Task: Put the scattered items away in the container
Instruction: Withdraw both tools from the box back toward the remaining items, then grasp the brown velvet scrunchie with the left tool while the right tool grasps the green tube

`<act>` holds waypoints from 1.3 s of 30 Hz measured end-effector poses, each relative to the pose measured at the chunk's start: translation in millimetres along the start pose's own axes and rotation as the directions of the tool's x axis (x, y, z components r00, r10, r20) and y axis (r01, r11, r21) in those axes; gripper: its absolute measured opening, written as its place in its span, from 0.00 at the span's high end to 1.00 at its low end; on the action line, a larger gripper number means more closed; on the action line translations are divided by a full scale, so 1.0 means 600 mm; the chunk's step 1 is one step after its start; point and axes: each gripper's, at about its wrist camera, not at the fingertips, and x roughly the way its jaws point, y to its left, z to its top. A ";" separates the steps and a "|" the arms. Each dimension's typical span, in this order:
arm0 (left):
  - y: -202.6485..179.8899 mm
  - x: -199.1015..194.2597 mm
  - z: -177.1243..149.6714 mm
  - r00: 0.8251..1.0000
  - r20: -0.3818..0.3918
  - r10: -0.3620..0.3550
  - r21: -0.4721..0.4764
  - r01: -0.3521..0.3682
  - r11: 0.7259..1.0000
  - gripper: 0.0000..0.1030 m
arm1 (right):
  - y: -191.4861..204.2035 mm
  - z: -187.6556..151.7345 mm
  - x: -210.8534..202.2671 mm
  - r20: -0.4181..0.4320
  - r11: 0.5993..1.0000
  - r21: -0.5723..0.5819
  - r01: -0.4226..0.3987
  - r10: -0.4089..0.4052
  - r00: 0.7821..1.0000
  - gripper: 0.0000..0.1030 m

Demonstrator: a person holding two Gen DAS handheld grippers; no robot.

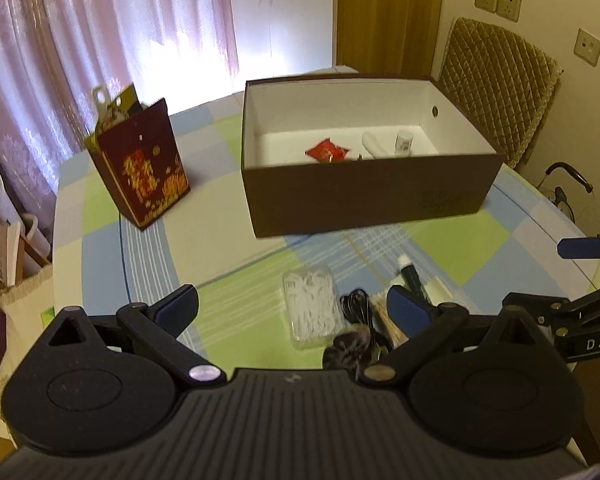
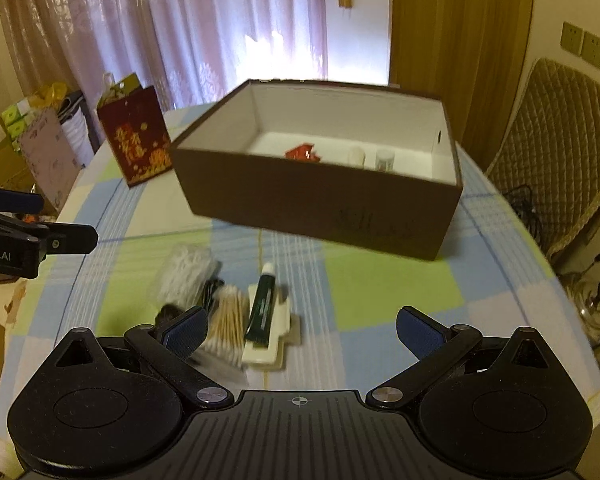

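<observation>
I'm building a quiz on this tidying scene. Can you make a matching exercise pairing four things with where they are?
Things:
1. red packet
2. green tube
3. gift bag
4. clear box of cotton swabs

Places:
A. on a white tray on the cloth
B. between the left gripper's open jaws
C. inside the brown box
D. standing left of the brown box

Pairs: 1-C, 2-A, 3-D, 4-B

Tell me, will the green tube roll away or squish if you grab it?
The green tube looks soft, so it would probably dent a little under a squeeze. It seems flattened at the lower end and rests on a cream tray, so it likely won't roll far. It is small, so probably light.
</observation>
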 end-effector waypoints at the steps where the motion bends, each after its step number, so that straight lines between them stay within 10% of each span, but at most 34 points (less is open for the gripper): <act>1: 0.000 0.001 -0.006 1.000 -0.005 -0.003 -0.003 0.003 1.000 0.04 | -0.001 -0.004 0.002 -0.007 1.000 0.005 -0.003 0.003 1.000 0.00; 39: -0.041 0.137 -0.086 0.978 -0.157 -0.134 0.044 0.143 0.989 0.23 | -0.074 -0.036 0.107 -0.169 0.991 0.130 -0.017 0.039 0.985 0.00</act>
